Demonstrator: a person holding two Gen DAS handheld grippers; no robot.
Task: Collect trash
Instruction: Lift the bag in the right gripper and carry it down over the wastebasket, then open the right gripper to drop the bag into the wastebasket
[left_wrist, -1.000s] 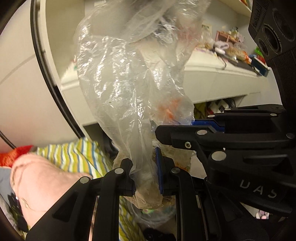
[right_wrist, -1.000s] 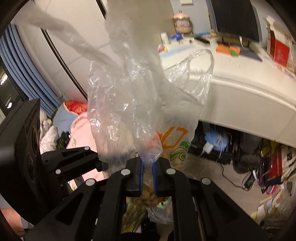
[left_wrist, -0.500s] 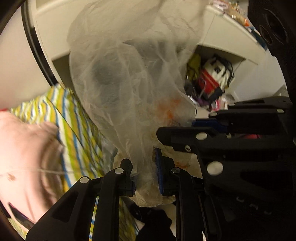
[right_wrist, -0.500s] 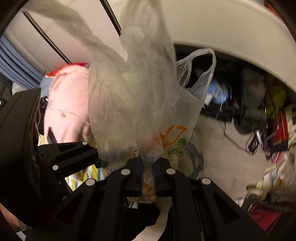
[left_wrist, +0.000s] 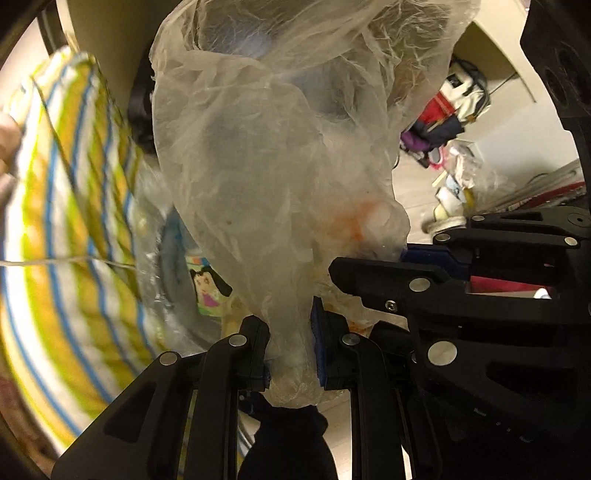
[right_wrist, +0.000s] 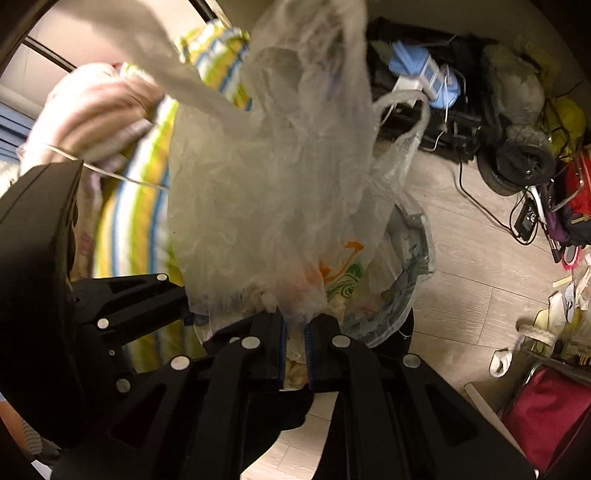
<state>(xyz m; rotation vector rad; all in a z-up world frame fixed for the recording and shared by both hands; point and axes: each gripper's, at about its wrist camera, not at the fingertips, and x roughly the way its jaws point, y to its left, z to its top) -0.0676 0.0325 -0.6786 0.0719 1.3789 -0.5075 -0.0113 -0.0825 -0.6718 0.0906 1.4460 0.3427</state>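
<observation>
A thin, crinkly see-through plastic bag (left_wrist: 280, 155) is pinched at bunched folds by both the left gripper (left_wrist: 291, 347) and the right gripper (right_wrist: 294, 347), jaws nearly together on the film. It's hung just above a bin (right_wrist: 413, 258) lined with more plastic, on pale wood-grain floor (right_wrist: 472, 258). A soft striped cloth (left_wrist: 66, 229) is seen alongside.

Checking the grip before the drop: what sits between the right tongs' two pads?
A bunched neck of the clear plastic bag, pinched between the pads of the right tongs; the right wrist view shows it.
</observation>
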